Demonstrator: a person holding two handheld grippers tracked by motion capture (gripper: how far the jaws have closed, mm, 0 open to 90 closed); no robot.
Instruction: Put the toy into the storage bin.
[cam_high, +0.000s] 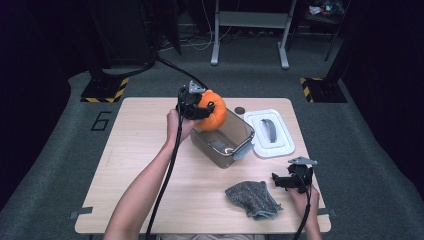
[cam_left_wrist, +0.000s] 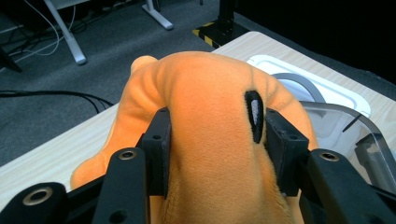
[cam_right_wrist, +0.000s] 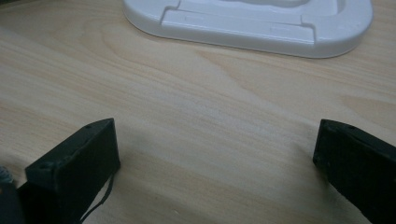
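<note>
On the table (cam_high: 145, 150) the clear box (cam_high: 223, 140) sits just below and right of the left tool (cam_left_wrist: 215, 140), its white lid (cam_high: 272, 134) lying beyond, ahead of the right tool (cam_right_wrist: 215, 154). The left tool pinches the orange plush (cam_left_wrist: 210, 107) over the box's rim. The right tool rests spread wide on the table, just right of the grey cloth (cam_high: 252, 199).

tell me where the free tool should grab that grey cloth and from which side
Grip the raised, bunched fold of the grey cloth, coming from above. It lies crumpled and mostly flat on the table, so its thin edges give little to pinch. The right tool rests beside it with jaws wide open.
</note>
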